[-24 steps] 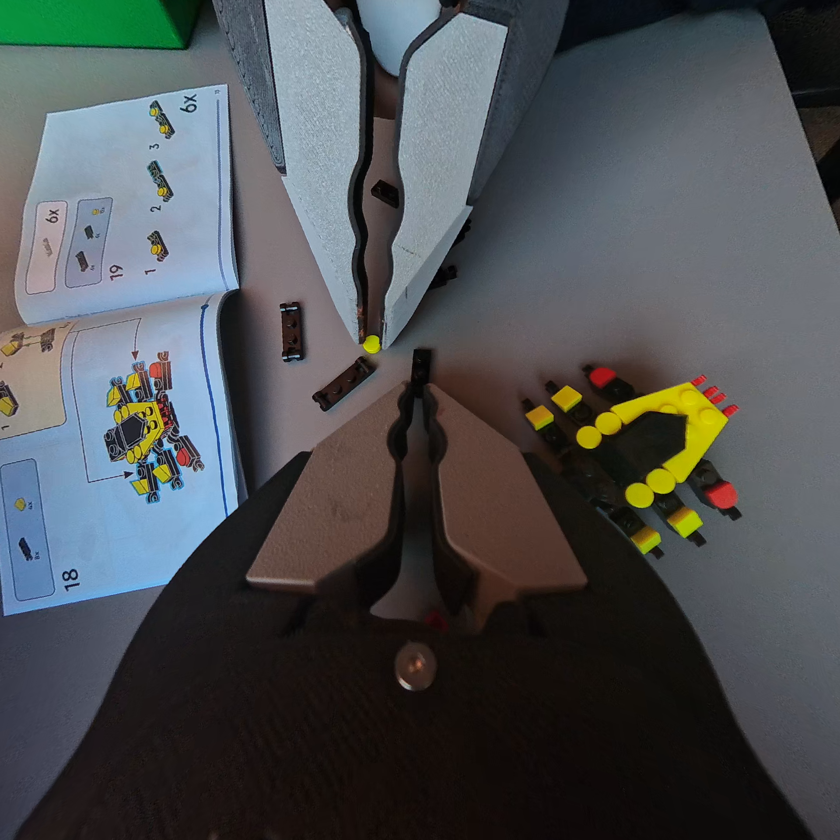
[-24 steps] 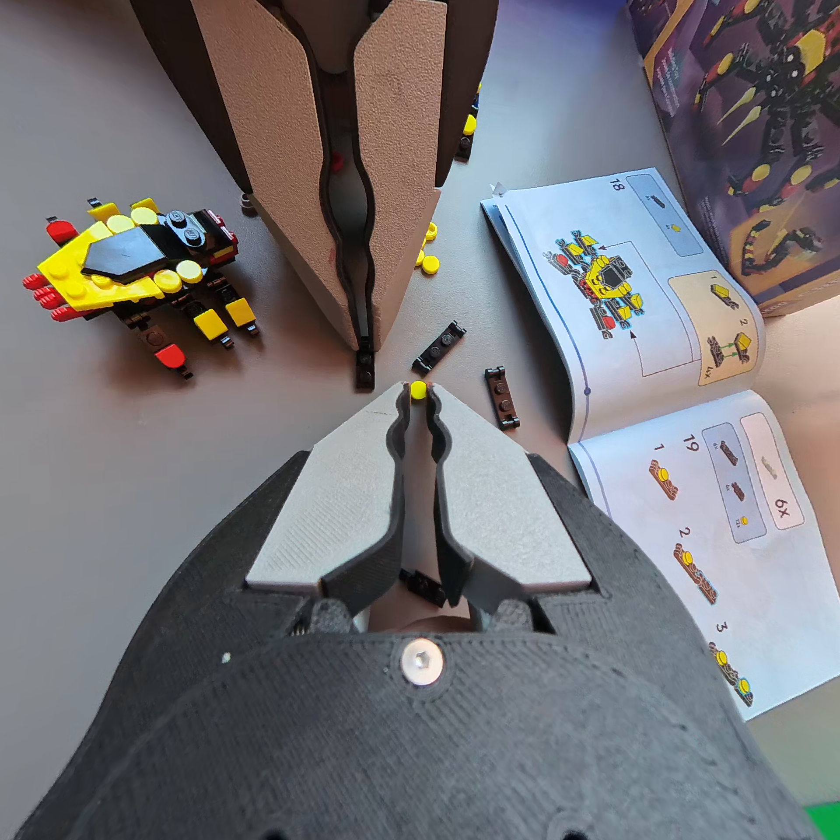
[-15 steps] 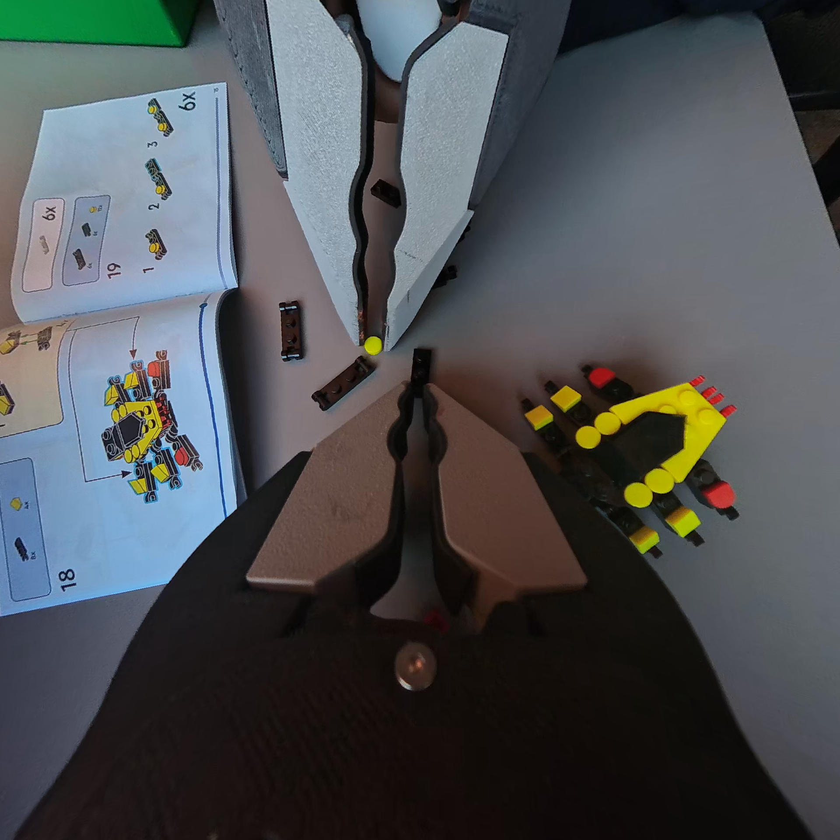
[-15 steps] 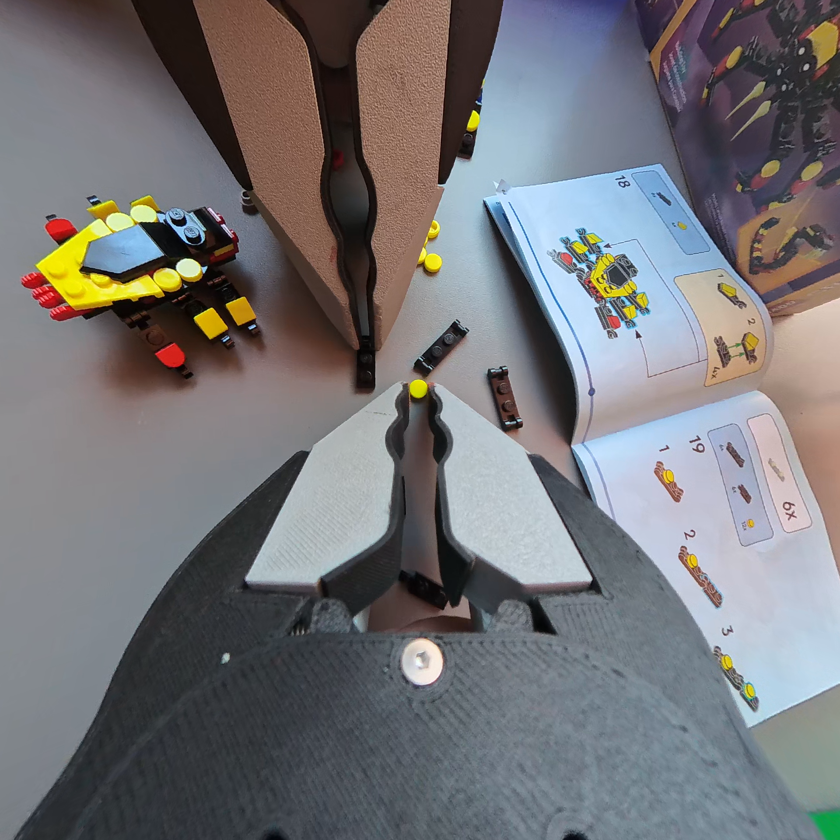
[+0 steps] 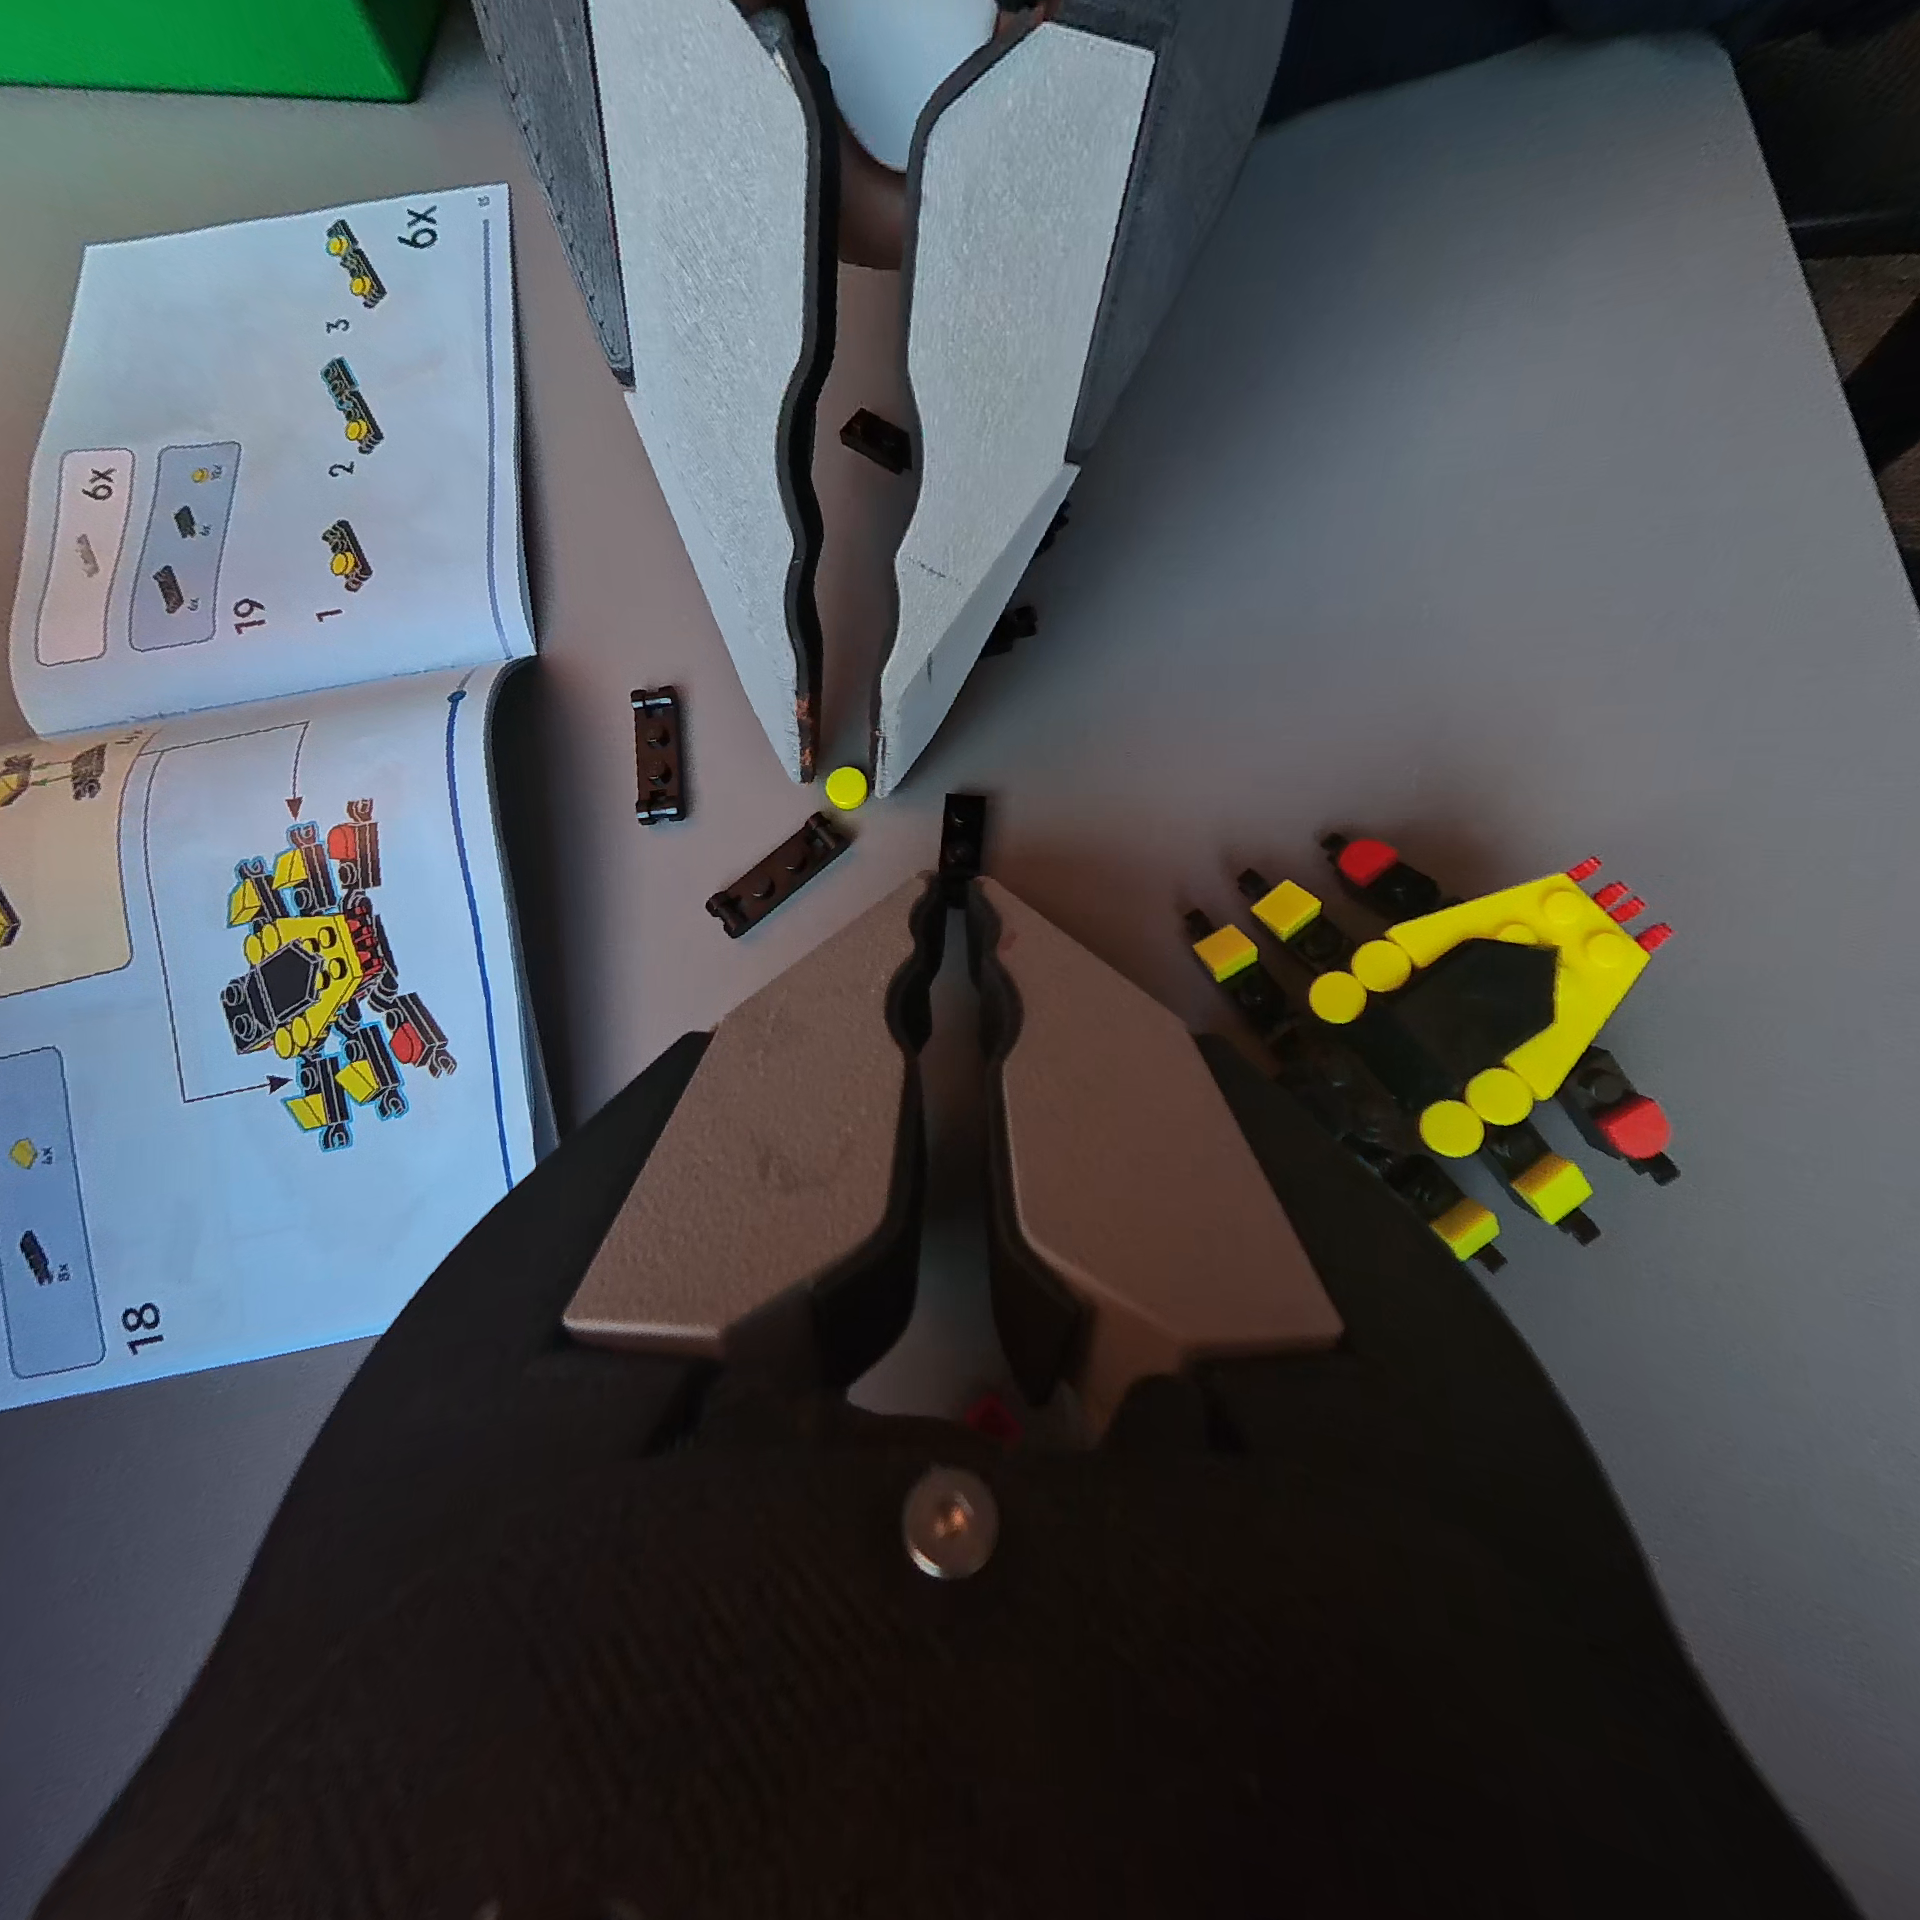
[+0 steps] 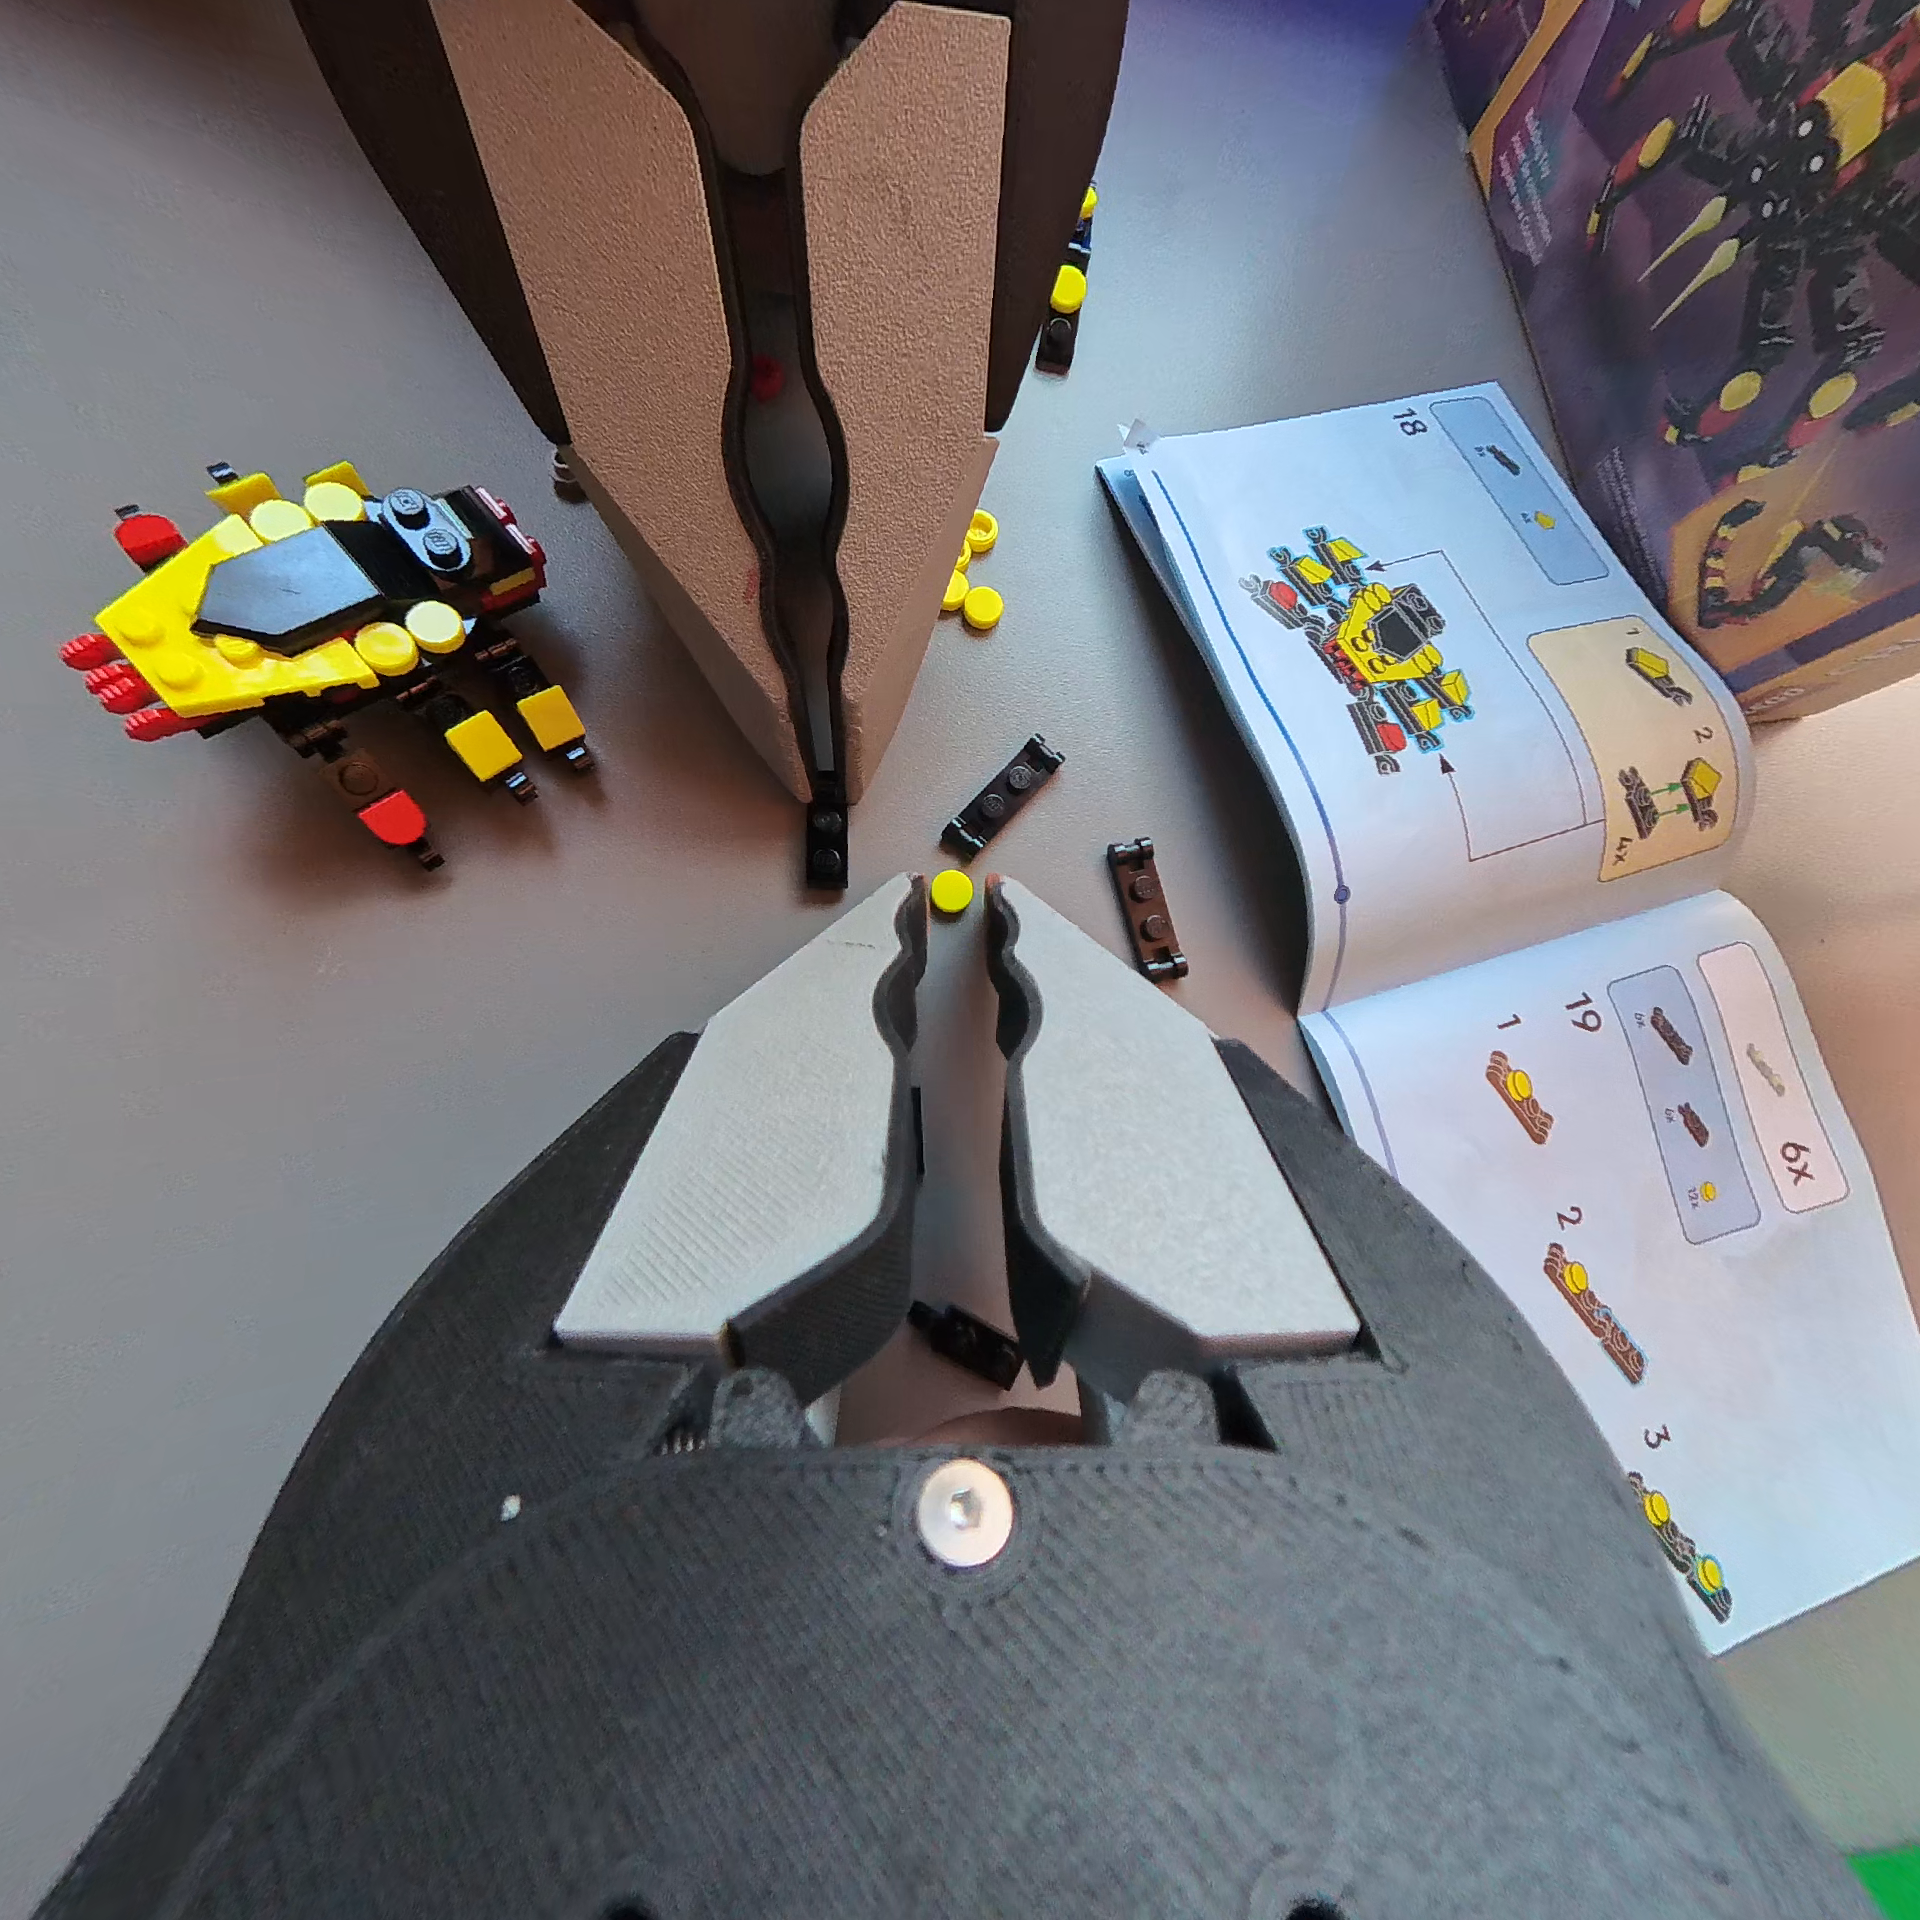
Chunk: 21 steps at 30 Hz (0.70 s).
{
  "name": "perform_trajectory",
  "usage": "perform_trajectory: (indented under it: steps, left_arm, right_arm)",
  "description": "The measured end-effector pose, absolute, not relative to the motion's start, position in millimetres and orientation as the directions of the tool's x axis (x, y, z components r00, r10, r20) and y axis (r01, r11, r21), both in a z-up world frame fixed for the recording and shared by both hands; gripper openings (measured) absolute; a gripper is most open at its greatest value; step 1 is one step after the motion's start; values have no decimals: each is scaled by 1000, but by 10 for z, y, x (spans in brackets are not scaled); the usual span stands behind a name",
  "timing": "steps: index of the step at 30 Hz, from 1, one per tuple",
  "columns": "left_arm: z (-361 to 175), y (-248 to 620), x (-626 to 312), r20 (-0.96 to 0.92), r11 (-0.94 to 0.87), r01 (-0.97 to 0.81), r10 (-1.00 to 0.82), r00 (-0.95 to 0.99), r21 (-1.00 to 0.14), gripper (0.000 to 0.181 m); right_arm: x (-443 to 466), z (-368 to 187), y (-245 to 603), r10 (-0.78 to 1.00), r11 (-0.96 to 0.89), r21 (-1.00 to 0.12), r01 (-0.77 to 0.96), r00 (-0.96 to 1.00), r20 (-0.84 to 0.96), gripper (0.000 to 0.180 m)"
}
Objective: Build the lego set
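Observation:
My left gripper [image 5: 951, 894] is shut on a small black plate [image 5: 961, 836] that sticks out past its tips; it also shows in the right wrist view [image 6: 827, 831]. My right gripper [image 6: 953, 896] faces it tip to tip. Its jaws stand slightly apart around a yellow round tile [image 6: 951, 891], with a thin gap on each side. The tile seems to rest on the table. The part-built yellow, black and red model [image 5: 1455, 1039] lies beside the left gripper and also shows in the right wrist view [image 6: 312, 623].
Two loose black plates [image 5: 657, 753] [image 5: 779, 883] lie beside the tile. An open instruction booklet [image 5: 260, 727] lies beyond them. Several yellow round tiles [image 6: 977, 582] and the set's box [image 6: 1714, 312] show in the right wrist view. A green box [image 5: 208, 42] is at the far corner. Only a small space, under 4 cm, lies between the two pairs of fingers.
The right gripper's jaws have widened a little around the yellow tile, which stays in place on the table. The left gripper holds still with the black plate.

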<state>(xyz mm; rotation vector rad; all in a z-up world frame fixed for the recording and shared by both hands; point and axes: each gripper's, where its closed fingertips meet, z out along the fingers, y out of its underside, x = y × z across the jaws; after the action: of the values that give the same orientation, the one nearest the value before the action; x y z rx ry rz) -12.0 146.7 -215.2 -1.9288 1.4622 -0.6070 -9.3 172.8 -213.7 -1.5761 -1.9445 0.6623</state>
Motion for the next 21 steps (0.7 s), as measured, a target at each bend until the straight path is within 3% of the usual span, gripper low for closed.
perform_trajectory:
  steps: [21]
  left_arm:
    - [-2154,1476,-109,4,-237,-673,-945,328,-701,1]
  right_arm:
    - [-135,-2032,1525,973,201,-706,679,-221,64,4]
